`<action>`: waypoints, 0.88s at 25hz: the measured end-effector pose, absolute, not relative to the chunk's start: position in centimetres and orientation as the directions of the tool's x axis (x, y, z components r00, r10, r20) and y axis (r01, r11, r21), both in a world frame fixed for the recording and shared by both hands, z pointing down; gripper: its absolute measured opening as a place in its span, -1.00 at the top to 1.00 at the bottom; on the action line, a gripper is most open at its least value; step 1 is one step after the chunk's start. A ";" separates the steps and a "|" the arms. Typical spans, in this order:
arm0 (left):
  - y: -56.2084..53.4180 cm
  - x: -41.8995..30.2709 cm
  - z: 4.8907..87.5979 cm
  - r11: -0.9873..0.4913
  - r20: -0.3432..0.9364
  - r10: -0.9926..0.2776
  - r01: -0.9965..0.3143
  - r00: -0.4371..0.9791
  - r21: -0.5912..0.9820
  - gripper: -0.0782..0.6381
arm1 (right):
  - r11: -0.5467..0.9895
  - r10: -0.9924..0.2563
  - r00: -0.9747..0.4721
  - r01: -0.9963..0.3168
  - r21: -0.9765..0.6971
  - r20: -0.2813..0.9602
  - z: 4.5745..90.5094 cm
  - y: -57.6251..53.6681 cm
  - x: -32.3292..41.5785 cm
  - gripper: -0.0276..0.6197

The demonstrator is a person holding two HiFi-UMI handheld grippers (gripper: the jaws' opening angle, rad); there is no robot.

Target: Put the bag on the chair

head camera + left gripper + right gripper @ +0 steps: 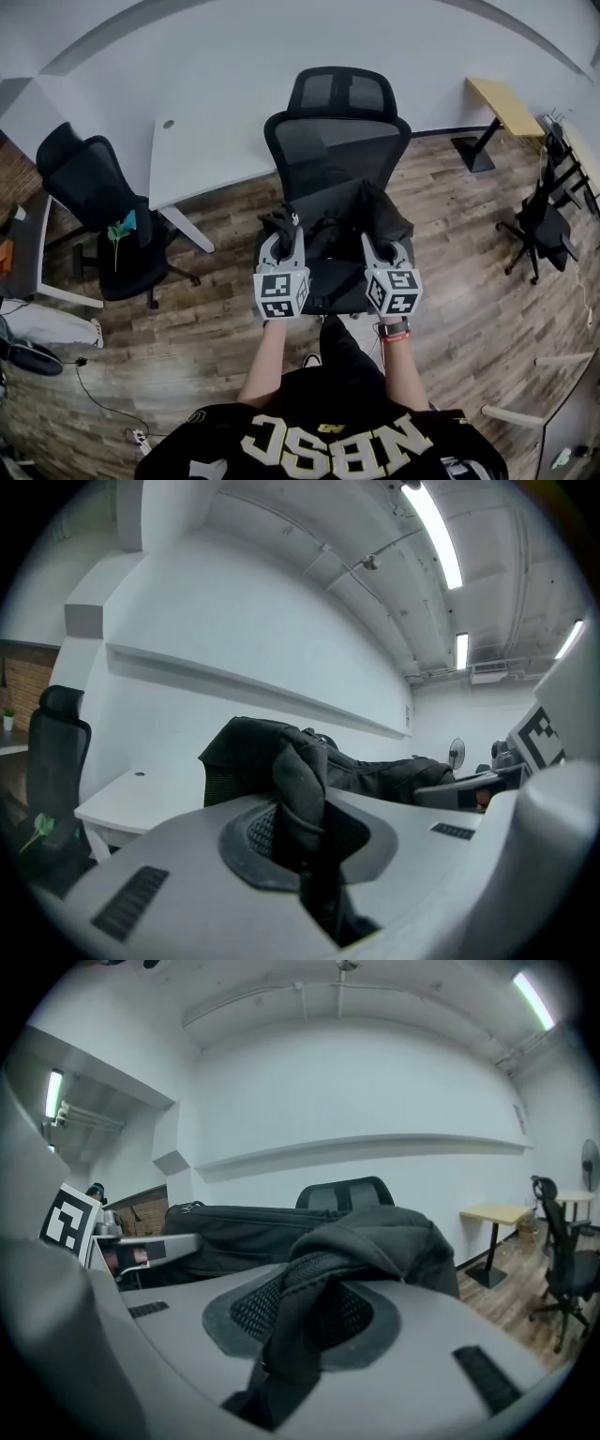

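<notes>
Closed on the black bag at both ends: left gripper pinching strap fabric at 9 o'clock, right gripper pinching fabric at 3 o'clock. Slung over the seat of the chair at 12 o'clock, long axis running 9 to 3, roughly level.

One bag, two grippers — three chairs, four desks.
</notes>
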State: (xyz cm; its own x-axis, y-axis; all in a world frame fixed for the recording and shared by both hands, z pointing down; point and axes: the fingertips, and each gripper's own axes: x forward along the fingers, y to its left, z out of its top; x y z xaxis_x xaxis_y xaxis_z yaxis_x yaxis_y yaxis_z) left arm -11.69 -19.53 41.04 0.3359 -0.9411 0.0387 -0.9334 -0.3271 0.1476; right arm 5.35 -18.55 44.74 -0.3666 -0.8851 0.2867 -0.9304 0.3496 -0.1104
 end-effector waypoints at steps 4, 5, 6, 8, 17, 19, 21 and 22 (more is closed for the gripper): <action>-23.5 -10.9 42.9 -0.342 0.081 -0.929 -0.920 0.362 0.192 0.67 | 0.349 -0.874 -0.374 -0.927 -0.135 0.311 45.9 -22.5 6.0 0.63; -24.5 -10.7 43.2 -0.337 0.091 -0.929 -0.921 0.359 0.196 0.67 | 0.350 -0.870 -0.376 -0.927 -0.139 0.319 46.3 -23.4 6.2 0.63; -25.4 -10.5 43.6 -0.333 0.101 -0.929 -0.923 0.356 0.196 0.67 | 0.349 -0.866 -0.377 -0.926 -0.143 0.328 46.8 -24.3 6.4 0.63; -27.2 -10.0 44.4 -0.328 0.126 -0.926 -0.925 0.355 0.192 0.67 | 0.342 -0.857 -0.376 -0.927 -0.157 0.352 47.9 -26.0 7.0 0.63; -32.3 -8.6 50.9 -0.301 0.285 -0.891 -0.930 0.353 0.211 0.67 | 0.300 -0.793 -0.374 -0.927 -0.226 0.480 54.6 -31.8 8.4 0.62; -32.8 -8.5 52.6 -0.287 0.326 -0.879 -0.933 0.347 0.220 0.67 | 0.292 -0.768 -0.382 -0.923 -0.250 0.515 56.5 -32.1 8.5 0.62; -33.3 -8.3 54.4 -0.272 0.365 -0.866 -0.934 0.342 0.230 0.67 | 0.287 -0.740 -0.393 -0.919 -0.271 0.546 58.4 -32.5 8.5 0.60; -33.6 -8.2 55.3 -0.268 0.383 -0.858 -0.934 0.343 0.236 0.67 | 0.287 -0.726 -0.396 -0.917 -0.277 0.562 59.3 -32.8 8.5 0.58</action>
State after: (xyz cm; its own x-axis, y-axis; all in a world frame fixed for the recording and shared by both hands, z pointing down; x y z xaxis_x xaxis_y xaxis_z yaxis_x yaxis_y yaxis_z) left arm -8.18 -33.62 55.34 0.3429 -0.8576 0.3833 -0.9341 -0.2681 0.2358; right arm 8.54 -32.80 59.32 -0.3964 -0.7261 0.5618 -0.9172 0.2866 -0.2767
